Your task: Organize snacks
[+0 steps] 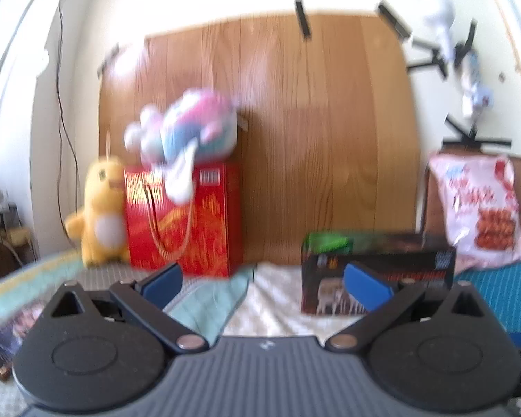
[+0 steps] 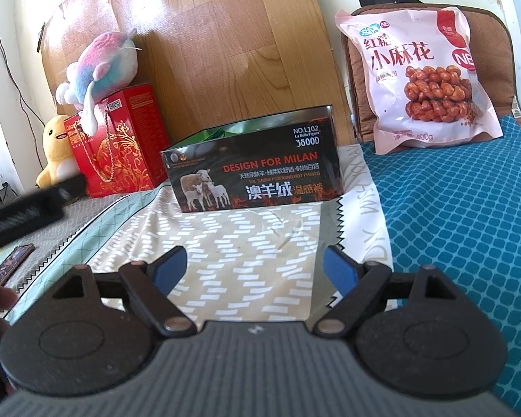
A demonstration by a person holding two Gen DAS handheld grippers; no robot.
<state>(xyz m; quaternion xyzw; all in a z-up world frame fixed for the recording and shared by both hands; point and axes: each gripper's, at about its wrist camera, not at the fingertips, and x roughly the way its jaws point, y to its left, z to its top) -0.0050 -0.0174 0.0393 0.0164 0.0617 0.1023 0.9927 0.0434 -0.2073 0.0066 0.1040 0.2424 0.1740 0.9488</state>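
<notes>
A pink snack bag (image 2: 422,80) of fried dough twists leans upright against a brown cushion at the back right; it also shows in the left wrist view (image 1: 482,205). An open black box (image 2: 257,170) printed with sheep stands on the bed ahead, with something green inside; it also shows in the left wrist view (image 1: 378,271). My left gripper (image 1: 264,286) is open and empty, its right pad in front of the black box. My right gripper (image 2: 255,266) is open and empty, a short way in front of the box over the patterned cloth.
A red gift box (image 2: 121,142) stands at the left with a pastel plush toy (image 2: 100,66) on top and a yellow plush duck (image 2: 55,146) beside it. A wooden board (image 2: 198,45) leans on the wall behind. A phone (image 2: 17,257) lies at the left. Blue bedding (image 2: 469,226) covers the right.
</notes>
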